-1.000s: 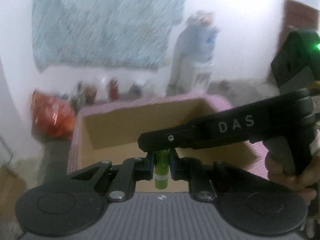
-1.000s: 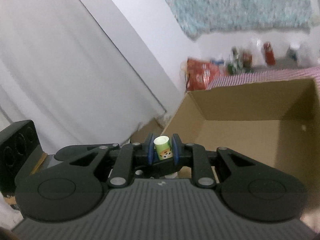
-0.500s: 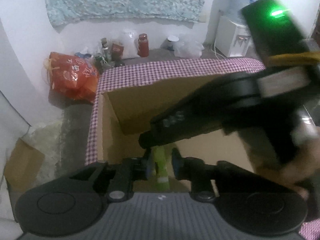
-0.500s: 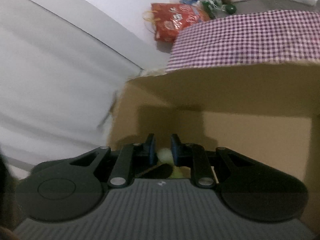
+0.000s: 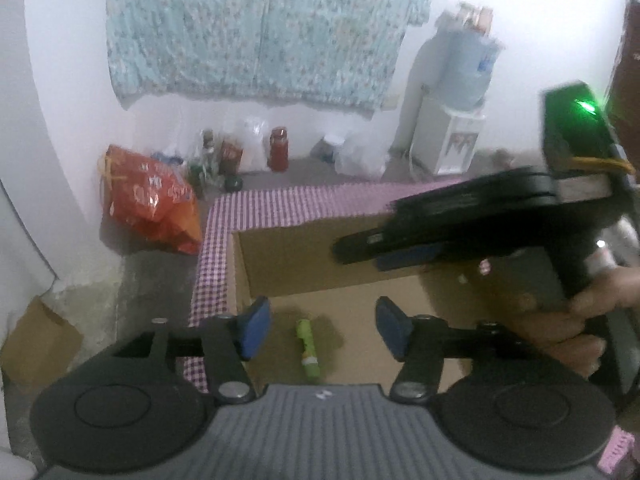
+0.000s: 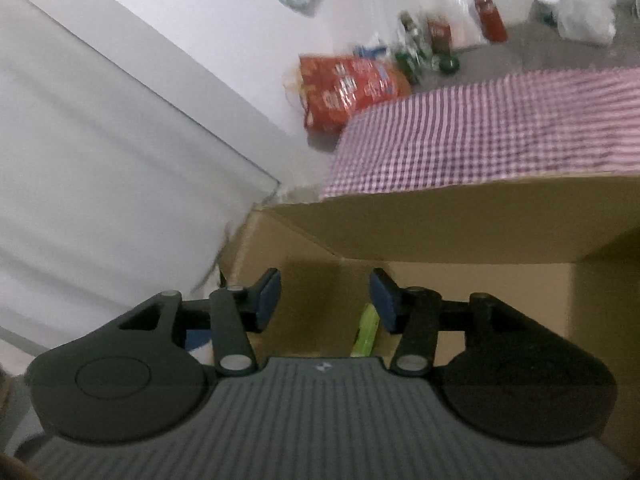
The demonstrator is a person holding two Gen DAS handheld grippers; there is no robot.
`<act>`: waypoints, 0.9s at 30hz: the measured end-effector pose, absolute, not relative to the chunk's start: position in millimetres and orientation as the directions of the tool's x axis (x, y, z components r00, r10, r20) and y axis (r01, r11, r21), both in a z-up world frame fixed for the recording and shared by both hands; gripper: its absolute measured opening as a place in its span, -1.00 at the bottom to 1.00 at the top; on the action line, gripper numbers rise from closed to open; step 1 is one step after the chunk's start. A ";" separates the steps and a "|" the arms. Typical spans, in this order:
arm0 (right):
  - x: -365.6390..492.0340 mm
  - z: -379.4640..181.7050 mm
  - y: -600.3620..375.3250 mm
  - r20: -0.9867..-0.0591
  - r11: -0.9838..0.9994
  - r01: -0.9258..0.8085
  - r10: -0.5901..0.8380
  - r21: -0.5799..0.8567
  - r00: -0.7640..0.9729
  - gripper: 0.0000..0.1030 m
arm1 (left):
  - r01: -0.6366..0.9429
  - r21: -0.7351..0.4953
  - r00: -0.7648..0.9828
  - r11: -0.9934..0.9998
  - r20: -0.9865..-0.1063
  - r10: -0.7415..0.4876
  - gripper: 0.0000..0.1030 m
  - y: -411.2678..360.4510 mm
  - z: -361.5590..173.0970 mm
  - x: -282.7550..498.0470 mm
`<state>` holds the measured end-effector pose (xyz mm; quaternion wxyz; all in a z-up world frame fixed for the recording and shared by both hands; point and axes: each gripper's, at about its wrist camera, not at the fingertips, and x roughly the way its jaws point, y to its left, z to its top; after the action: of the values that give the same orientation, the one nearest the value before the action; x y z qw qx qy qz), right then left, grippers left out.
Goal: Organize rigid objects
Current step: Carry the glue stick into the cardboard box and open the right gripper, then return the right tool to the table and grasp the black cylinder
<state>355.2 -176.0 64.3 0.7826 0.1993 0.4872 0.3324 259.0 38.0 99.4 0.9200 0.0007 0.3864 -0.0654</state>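
Note:
A green tube [image 5: 307, 354] lies flat on the floor of an open cardboard box [image 5: 320, 264], below and between the blue pads of my left gripper [image 5: 324, 328]. Those jaws are opening and hold nothing. The right gripper [image 5: 356, 246] reaches over the box from the right, held by a hand [image 5: 580, 312]. In the right wrist view my right gripper [image 6: 325, 300] hangs inside the box [image 6: 440, 224] near its left corner, jaws opening with nothing between them. The green tube [image 6: 366, 330] shows partly behind its right finger. The small printed cup is out of sight.
The box stands on a purple checked cloth [image 5: 280, 208]. On the floor beyond it are a red bag [image 5: 152, 204], several bottles and jars [image 5: 278, 152] along the wall, and a water dispenser [image 5: 452, 136]. A cardboard piece [image 5: 36, 344] lies at lower left.
Both grippers went from shut to wide apart. The green tube dropped from the left jaws onto the box floor. The small cup left the right jaws, which moved down into the box.

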 end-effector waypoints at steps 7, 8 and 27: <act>257.7 125.0 -256.1 -0.502 0.653 -0.399 0.754 0.644 0.424 0.20 | 0.175 -0.053 0.781 0.983 -0.601 -0.172 0.71 43.7 136.0 169.4; 238.1 128.9 -266.6 -0.486 0.650 -0.410 0.756 0.641 0.438 0.24 | 0.184 -0.052 0.786 0.981 -0.592 -0.179 0.75 42.6 136.6 156.4; 63.6 -45.4 -286.1 -0.522 0.601 -0.111 0.760 0.792 0.387 0.20 | 0.310 -0.108 0.634 0.945 -0.717 -0.290 0.09 -17.0 -19.0 60.0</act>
<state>63.6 -286.1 -45.4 0.7590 0.3427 0.4736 0.2868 60.0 -17.0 -19.0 0.9038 0.0126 0.3942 -0.1658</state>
